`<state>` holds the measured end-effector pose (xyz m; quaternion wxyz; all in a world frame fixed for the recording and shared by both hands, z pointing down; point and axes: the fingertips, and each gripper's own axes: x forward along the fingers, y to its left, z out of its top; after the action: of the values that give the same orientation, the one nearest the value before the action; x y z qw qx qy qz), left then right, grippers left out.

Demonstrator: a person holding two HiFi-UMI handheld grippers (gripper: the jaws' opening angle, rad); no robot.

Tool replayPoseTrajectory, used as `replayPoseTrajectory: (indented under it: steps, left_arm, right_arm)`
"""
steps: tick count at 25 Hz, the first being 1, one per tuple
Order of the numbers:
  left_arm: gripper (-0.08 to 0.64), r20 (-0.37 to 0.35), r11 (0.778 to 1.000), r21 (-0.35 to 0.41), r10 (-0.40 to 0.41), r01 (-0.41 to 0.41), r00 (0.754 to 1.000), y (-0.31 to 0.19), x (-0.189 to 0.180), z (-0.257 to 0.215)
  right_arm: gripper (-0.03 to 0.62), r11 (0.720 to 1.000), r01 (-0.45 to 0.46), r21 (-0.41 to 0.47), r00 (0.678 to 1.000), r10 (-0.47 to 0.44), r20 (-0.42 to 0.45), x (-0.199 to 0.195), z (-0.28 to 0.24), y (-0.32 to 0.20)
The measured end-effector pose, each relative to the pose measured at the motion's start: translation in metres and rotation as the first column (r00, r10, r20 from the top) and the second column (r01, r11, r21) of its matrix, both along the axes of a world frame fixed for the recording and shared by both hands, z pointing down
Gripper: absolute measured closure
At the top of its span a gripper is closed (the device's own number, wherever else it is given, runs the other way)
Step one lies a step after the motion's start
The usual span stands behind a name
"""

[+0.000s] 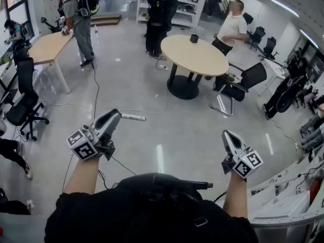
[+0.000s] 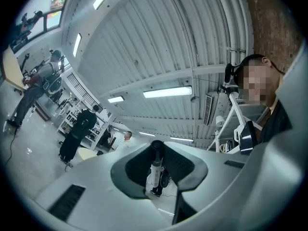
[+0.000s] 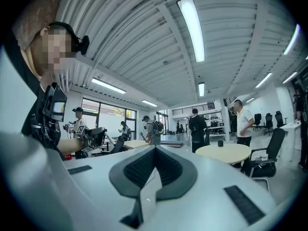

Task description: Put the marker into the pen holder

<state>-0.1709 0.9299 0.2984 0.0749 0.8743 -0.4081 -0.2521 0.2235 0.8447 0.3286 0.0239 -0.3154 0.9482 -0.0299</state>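
My left gripper [image 1: 116, 114] is shut on a white marker [image 1: 133, 118] with a dark cap, whose end sticks out to the right of the jaws above the floor. In the left gripper view the marker [image 2: 155, 170] stands upright between the dark pads of that gripper [image 2: 157, 153]. My right gripper [image 1: 227, 134] is held up at the right, shut with nothing in it; its pads meet at the tip [image 3: 154, 152]. A small black pen holder [image 1: 194, 38] stands on the far round table [image 1: 202, 61], and the pen holder [image 3: 220, 143] also shows in the right gripper view.
An office chair [image 1: 244, 80] stands right of the round table, and a man in white [image 1: 230, 27] is behind it. A rectangular table [image 1: 44, 47] and black chairs [image 1: 23, 105] are at the left. Cables [image 1: 96, 92] trail over the glossy floor. Several people stand around.
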Motion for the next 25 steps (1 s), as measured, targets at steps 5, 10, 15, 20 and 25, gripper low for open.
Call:
replayPoseTrajectory:
  steps: [5,10,15,20,25]
  left_arm:
    - [0.488,-0.012,1.000,0.005,-0.012,0.012,1.000,0.000,-0.011,0.002]
    - [0.488,-0.034,1.000,0.013,-0.022,0.022,0.999,0.003,-0.034,0.001]
    - [0.488,-0.051,0.999,0.014,-0.031,0.031,0.998,0.009,-0.072,0.002]
    - [0.488,-0.062,0.999,0.012,-0.029,0.030,0.998,0.014,-0.110,0.004]
    - [0.487,-0.077,1.000,0.004,-0.025,0.025,0.997,0.014,-0.149,0.013]
  right_arm:
    - [0.589,1.000,0.026,-0.004,1.000,-0.026,0.003,-0.012,-0.003,-0.002]
    - [0.589,0.999,0.041,-0.002,0.999,-0.041,-0.010,-0.033,-0.005,-0.002]
    - [0.589,0.999,0.045,-0.006,0.999,-0.045,-0.020,-0.069,-0.008,-0.002]
    - [0.589,0.999,0.051,-0.004,0.998,-0.051,-0.026,-0.107,-0.010,0.001]
    - [0.589,0.999,0.039,-0.018,0.999,-0.040,-0.035,-0.141,-0.001,0.002]
